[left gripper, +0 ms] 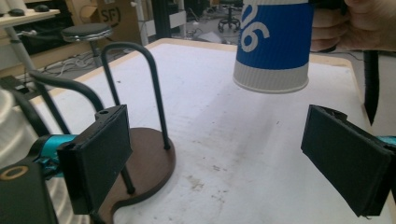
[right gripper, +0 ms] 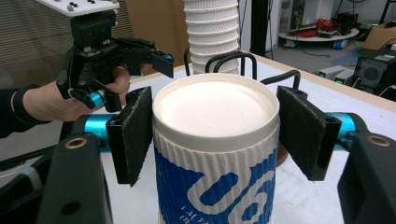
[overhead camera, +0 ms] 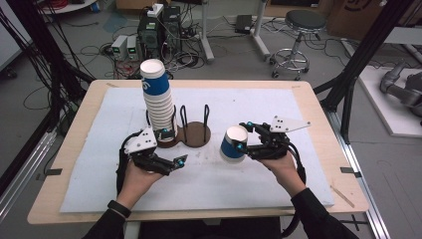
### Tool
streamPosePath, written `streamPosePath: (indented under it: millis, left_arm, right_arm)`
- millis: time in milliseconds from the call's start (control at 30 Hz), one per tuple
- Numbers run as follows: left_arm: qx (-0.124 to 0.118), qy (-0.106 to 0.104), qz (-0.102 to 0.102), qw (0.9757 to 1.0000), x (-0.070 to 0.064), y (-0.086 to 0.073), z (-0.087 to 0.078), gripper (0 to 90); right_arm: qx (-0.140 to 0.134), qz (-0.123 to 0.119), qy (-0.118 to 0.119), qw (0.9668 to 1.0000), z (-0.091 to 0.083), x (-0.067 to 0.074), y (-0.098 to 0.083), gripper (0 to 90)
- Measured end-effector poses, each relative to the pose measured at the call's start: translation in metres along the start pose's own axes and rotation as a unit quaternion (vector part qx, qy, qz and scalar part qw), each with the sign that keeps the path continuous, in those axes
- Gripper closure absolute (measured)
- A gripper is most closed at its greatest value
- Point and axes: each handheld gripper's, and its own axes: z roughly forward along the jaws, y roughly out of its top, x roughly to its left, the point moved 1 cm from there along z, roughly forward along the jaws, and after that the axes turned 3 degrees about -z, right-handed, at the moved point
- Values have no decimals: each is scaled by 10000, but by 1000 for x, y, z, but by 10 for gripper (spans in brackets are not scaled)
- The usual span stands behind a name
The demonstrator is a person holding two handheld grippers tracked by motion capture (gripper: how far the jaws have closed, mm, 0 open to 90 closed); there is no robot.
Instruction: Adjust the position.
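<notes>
My right gripper (overhead camera: 242,137) is shut on a blue and white ribbed paper cup (overhead camera: 233,145), held above the white mat right of the holder. In the right gripper view both pads press the sides of the cup (right gripper: 215,154), and its flat white end faces the camera. A tall stack of paper cups (overhead camera: 158,102) stands on the left disc of a brown cup holder (overhead camera: 196,135) with black wire hoops. My left gripper (overhead camera: 176,164) stands open near the holder's front. In the left gripper view nothing is between its pads (left gripper: 100,154), and the cup (left gripper: 273,44) hangs ahead.
The white mat (overhead camera: 249,107) covers most of the wooden table (overhead camera: 318,114). The holder's right disc, between its hoops (overhead camera: 206,117), holds no cups. Beyond the table stand a stool (overhead camera: 298,30), computer gear and cables on the floor.
</notes>
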Motion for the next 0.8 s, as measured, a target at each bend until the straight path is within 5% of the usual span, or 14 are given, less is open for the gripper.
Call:
streamPosePath:
  millis: [800]
  left_arm:
    - [74, -970, -212, 9950, -31, 0, 50, 87]
  right_arm:
    - [-75, -31, 199, 9998, -7, 6, -1, 312]
